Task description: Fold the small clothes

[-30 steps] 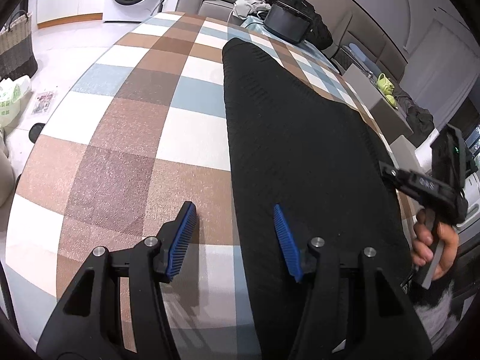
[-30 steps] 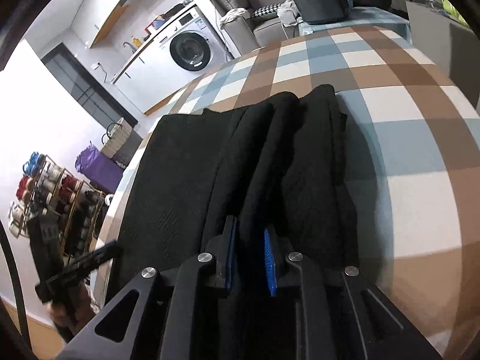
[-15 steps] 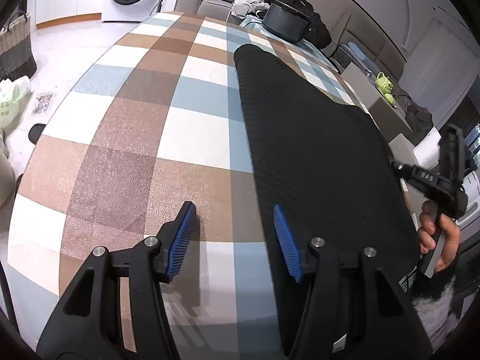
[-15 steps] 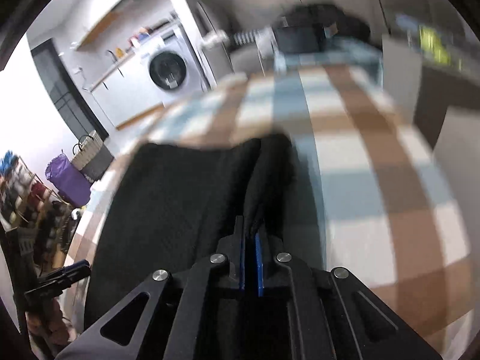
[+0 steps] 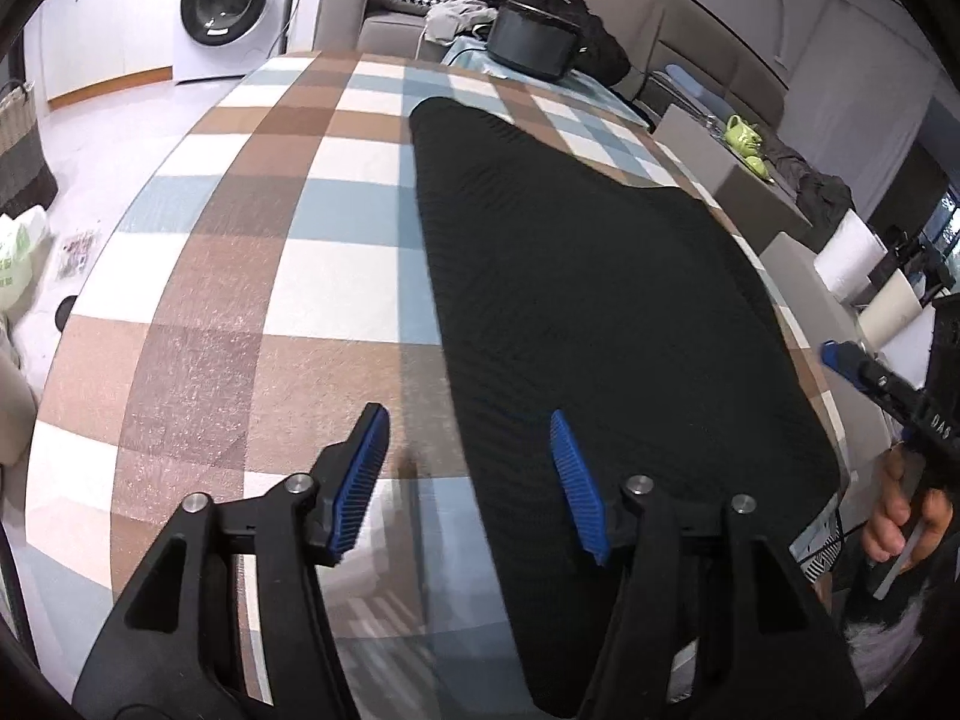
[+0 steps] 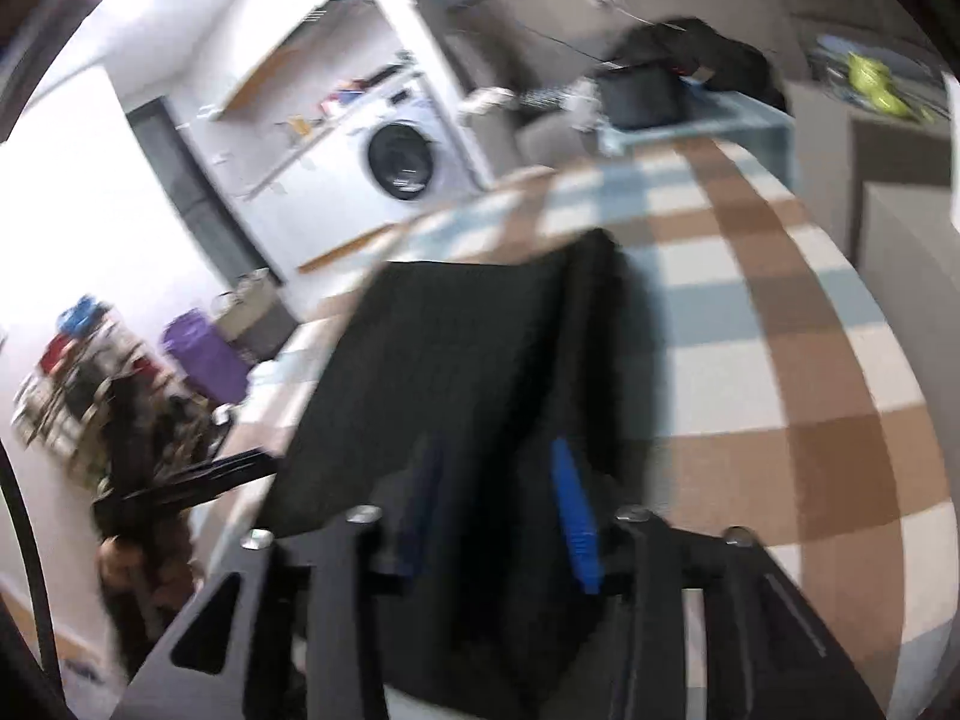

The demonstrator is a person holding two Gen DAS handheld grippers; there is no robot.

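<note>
**Black garment on checked table, both tongs released**

Left gripper (image 5: 468,474): black two-finger tongs with blue ribbed pads, nearest the left wrist lens. Jaws apart and opening; nothing clamped. One pad stands over the bare cloth, the other over the near edge of the garment.

Right gripper (image 6: 498,516): same build, blurred in its own view. Jaws opening, with a raised fold of the garment between the pads, which do not press on it. It also shows at the right edge of the left wrist view, held in a person's hand (image 5: 900,522).

Black ribbed knit garment (image 5: 600,300): lies flat and lengthwise on the table, its near end under the tongs, its narrow far end toward the sofa.

Brown, white and pale blue checked tablecloth (image 5: 240,276): covers the table, bare to the garment's left.

Black case (image 5: 534,45): at the table's far end.

White front-loading washing machine (image 5: 231,6): against the far wall, beyond the table.
</note>
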